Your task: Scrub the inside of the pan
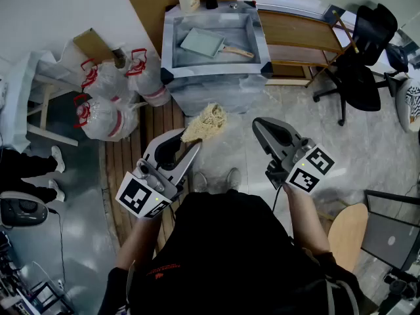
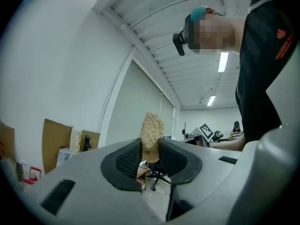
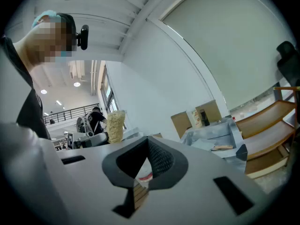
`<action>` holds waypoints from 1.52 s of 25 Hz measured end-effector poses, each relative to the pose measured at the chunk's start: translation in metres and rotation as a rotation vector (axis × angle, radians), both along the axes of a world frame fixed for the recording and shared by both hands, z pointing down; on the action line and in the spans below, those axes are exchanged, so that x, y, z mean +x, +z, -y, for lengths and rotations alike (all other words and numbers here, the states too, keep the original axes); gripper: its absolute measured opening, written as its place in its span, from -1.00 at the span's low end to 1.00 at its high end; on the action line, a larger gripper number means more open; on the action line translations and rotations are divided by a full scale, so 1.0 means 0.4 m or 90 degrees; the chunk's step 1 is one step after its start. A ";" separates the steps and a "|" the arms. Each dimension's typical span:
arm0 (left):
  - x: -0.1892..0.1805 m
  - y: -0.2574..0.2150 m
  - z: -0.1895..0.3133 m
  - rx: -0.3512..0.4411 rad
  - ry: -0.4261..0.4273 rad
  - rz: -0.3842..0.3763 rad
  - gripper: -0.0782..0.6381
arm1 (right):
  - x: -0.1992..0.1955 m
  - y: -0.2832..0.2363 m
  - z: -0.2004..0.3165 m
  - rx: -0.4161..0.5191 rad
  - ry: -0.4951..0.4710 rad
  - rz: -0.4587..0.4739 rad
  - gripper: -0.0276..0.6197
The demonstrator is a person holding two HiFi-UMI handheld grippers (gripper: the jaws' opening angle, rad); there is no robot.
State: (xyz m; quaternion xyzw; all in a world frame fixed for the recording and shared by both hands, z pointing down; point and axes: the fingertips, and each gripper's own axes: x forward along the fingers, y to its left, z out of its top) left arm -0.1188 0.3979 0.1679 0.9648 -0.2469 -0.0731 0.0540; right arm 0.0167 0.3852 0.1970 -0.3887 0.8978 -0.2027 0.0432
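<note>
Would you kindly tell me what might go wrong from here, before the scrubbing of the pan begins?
1. The left gripper pinches the scrubber only at its bottom end. Pressed hard, it may bend or slip out.
2. The pan lies loose in the tray, and the right gripper is shut, empty and away from the handle, so the pan may slide under scrubbing.

One pan point(image 1: 202, 42), one scrubber point(image 1: 207, 121), three bags point(image 1: 104, 118)
</note>
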 end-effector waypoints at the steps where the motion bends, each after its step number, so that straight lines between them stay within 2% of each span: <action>1: 0.000 0.000 0.000 0.000 0.000 0.000 -0.46 | -0.001 0.001 0.000 0.000 -0.001 0.000 -0.90; 13: 0.028 0.008 0.013 -0.001 0.000 0.002 -0.46 | 0.017 0.011 0.014 -0.012 -0.004 -0.002 -0.90; 23: 0.117 0.003 -0.010 0.006 -0.014 0.007 -0.46 | 0.106 0.011 -0.009 -0.005 -0.022 -0.002 -0.90; 32: 0.192 0.002 -0.044 0.009 -0.039 0.011 -0.46 | 0.157 0.026 -0.059 0.005 -0.087 -0.015 -0.90; 38: 0.218 -0.002 -0.040 0.012 -0.048 0.016 -0.46 | 0.188 0.029 -0.059 0.004 -0.097 -0.010 -0.90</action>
